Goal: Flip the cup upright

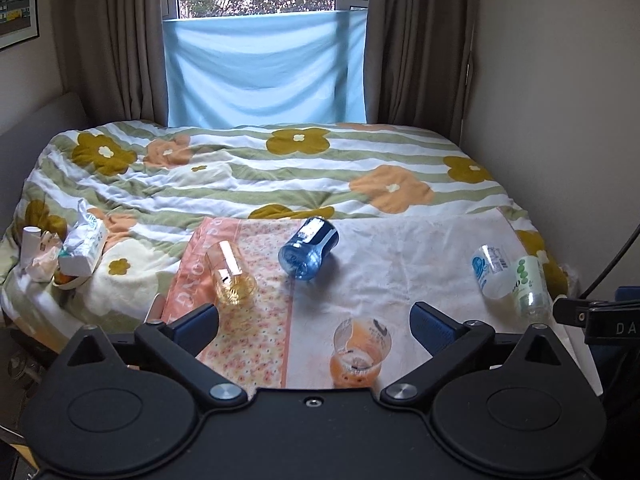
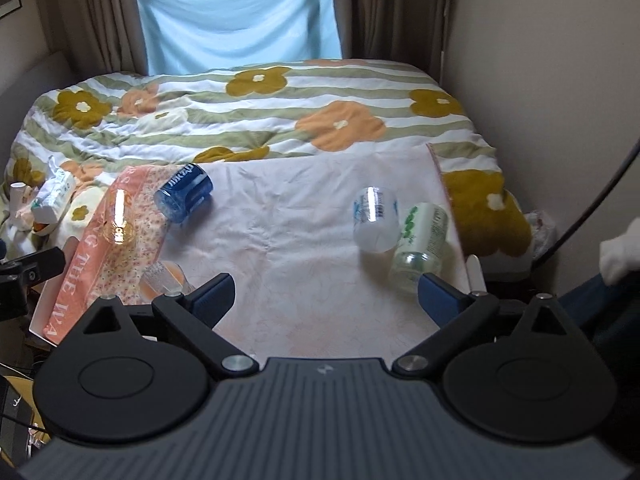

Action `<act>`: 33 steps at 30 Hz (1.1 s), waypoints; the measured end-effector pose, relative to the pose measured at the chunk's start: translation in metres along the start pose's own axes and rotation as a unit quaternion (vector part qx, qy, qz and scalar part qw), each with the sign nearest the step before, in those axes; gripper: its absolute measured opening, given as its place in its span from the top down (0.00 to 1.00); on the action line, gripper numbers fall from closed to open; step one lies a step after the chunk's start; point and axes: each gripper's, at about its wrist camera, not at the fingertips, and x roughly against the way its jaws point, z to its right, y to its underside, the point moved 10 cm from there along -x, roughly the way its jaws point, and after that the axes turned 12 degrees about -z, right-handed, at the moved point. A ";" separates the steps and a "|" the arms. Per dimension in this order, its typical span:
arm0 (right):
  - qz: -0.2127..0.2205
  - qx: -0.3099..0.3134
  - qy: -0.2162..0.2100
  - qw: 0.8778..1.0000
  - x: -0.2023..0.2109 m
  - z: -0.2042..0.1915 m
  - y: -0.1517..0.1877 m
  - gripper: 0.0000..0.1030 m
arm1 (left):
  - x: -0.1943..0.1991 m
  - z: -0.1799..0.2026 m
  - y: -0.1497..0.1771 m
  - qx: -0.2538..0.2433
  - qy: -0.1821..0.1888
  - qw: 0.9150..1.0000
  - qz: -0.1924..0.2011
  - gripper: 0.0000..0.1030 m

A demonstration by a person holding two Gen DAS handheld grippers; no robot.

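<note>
Several cups lie on their sides on a white cloth (image 1: 400, 256) (image 2: 288, 216) on the bed. An orange-tinted cup (image 1: 358, 354) (image 2: 164, 276) lies between my left gripper's fingers, nearer the right one. A clear amber cup (image 1: 230, 274) (image 2: 118, 220), a blue cup (image 1: 308, 248) (image 2: 184, 194), a white-labelled clear cup (image 1: 490, 270) (image 2: 376, 218) and a green-printed cup (image 1: 532, 286) (image 2: 420, 240) lie further off. My left gripper (image 1: 314, 322) is open and empty. My right gripper (image 2: 326, 294) is open and empty, the green-printed cup just beyond its right finger.
A flowered duvet (image 1: 256, 168) covers the bed behind the cloth. A pink patterned cloth (image 1: 248, 320) lies at the left. A tissue pack (image 1: 84, 246) and small clutter sit at the far left. A wall (image 1: 560, 100) runs along the right.
</note>
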 end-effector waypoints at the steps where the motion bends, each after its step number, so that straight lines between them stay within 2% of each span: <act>1: -0.003 0.001 0.002 1.000 0.000 0.000 0.003 0.00 | 0.000 0.000 0.002 0.000 -0.001 1.000 -0.001 0.00; 9: -0.009 -0.001 0.004 1.000 -0.001 -0.001 0.016 0.00 | 0.001 -0.002 0.014 -0.003 -0.006 1.000 -0.009 0.00; 33: -0.011 -0.002 0.003 1.000 -0.002 0.000 0.015 0.00 | -0.006 0.007 0.014 -0.016 0.008 1.000 -0.024 0.00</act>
